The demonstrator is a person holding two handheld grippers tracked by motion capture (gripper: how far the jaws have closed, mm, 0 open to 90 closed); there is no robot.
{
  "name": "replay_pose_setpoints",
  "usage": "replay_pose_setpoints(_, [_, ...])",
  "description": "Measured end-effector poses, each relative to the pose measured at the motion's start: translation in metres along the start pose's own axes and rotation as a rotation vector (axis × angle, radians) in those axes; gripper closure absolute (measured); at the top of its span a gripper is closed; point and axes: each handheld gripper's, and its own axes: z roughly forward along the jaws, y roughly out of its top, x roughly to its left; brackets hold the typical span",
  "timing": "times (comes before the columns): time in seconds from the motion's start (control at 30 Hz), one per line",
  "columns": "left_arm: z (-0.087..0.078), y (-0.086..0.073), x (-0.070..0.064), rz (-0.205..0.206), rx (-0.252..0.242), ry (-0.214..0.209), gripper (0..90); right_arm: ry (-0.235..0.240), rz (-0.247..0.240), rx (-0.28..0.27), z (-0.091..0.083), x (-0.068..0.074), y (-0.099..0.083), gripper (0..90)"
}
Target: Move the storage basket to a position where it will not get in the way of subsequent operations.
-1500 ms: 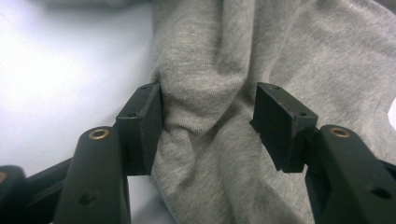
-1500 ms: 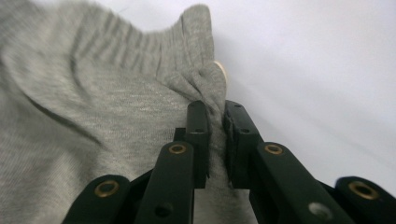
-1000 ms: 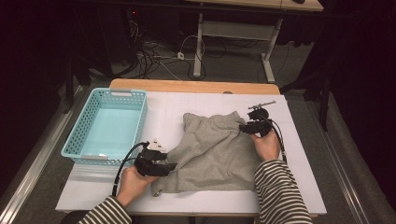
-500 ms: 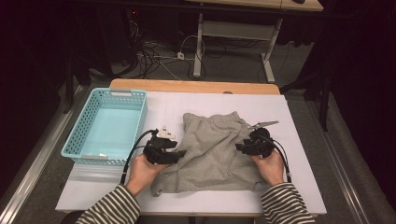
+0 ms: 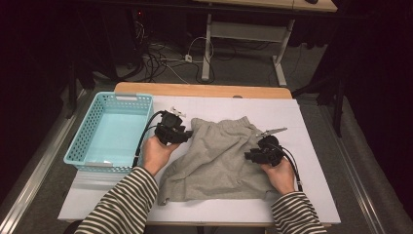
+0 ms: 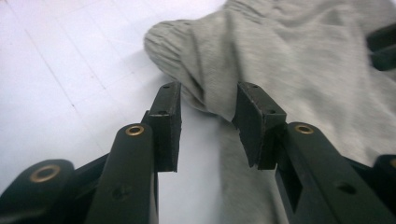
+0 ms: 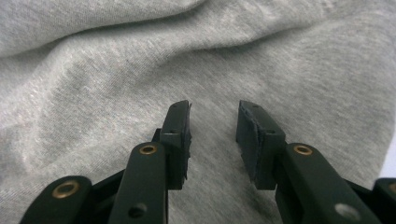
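Note:
A grey pair of shorts lies crumpled on the white table. My left gripper is at the garment's upper left edge. In the left gripper view its jaws stand apart around a fold of grey cloth, and the gripper is open. My right gripper hovers over the right half of the shorts, pointing left. In the right gripper view it is open, with flat grey fabric beyond its jaws and nothing pinched.
A light blue plastic basket stands at the table's left side, next to my left hand. A wooden strip runs along the table's far edge. Cables and desk legs lie on the floor beyond.
My left gripper moved up from the shorts' lower left to their upper left edge. My right gripper came down from the upper right corner onto the right half.

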Motion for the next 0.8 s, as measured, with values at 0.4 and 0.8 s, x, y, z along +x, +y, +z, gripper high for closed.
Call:
replay_pose_setpoints(0.4, [0.045, 0.008, 0.009, -0.088, 0.065, -0.04, 47.5, -0.008, -0.003, -0.001, 0.001, 0.001, 0.0, 64.0])
replay_pose_setpoints(0.8, [0.071, 0.015, -0.007, -0.025, 0.132, -0.078, 66.6, -0.004, -0.002, -0.004, 0.001, 0.001, 0.0, 63.9])
